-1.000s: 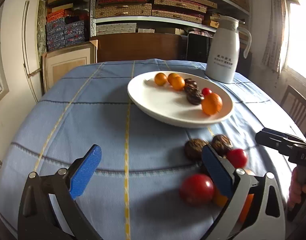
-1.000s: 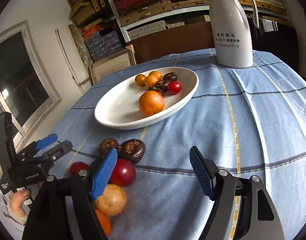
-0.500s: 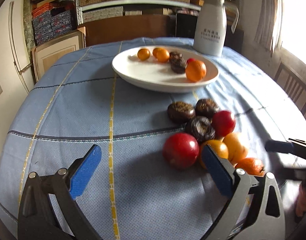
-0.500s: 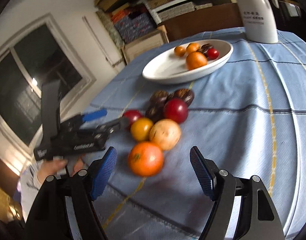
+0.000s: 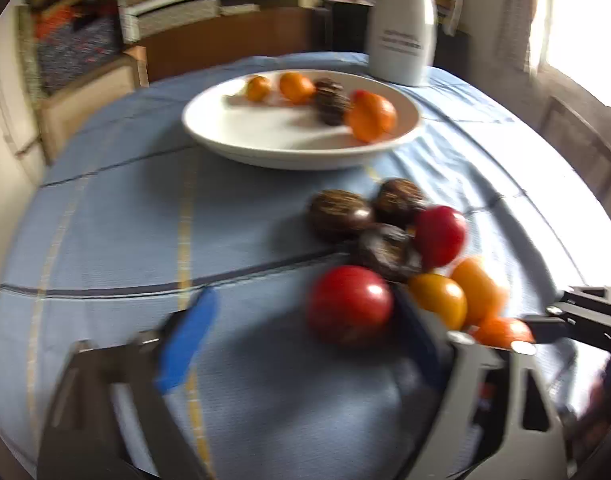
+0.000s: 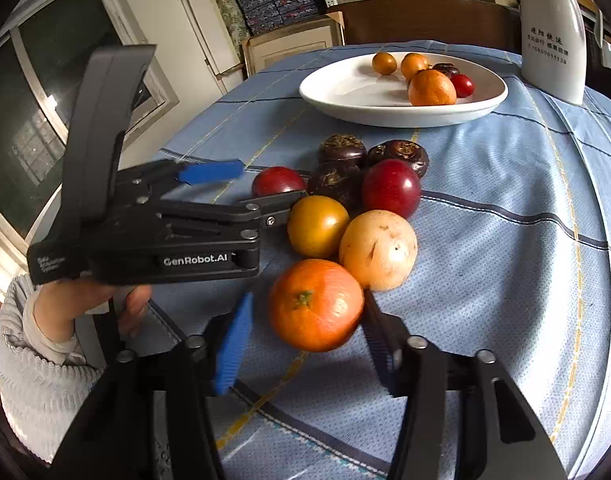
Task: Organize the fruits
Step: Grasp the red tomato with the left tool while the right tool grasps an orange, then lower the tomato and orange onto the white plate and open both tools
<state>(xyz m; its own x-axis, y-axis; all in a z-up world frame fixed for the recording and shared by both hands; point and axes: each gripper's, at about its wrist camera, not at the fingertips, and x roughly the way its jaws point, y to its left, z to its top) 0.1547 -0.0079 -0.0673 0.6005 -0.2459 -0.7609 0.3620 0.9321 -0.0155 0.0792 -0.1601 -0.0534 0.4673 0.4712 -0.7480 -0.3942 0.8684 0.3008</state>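
A pile of fruit lies on the blue tablecloth: a big orange tangerine (image 6: 315, 304), a pale yellow fruit (image 6: 378, 250), a small yellow-orange fruit (image 6: 317, 226), red fruits (image 6: 390, 188) and dark brown fruits (image 6: 341, 150). My right gripper (image 6: 305, 340) is open with its jaws on either side of the tangerine, the right pad against it. My left gripper (image 5: 301, 336) is open, its right finger beside a red fruit (image 5: 348, 304); it also shows in the right wrist view (image 6: 261, 192). A white plate (image 6: 345, 92) behind holds several fruits.
A white thermos jug (image 6: 553, 32) stands behind the plate at the right. Shelves with stacked boxes (image 5: 77, 40) and a wooden chair (image 5: 581, 148) lie beyond the table. The table edge is close to both grippers.
Both grippers moved in on the fruit pile. The right gripper's jaws narrowed around the tangerine. The left gripper came up to the red fruit and its jaws narrowed a little.
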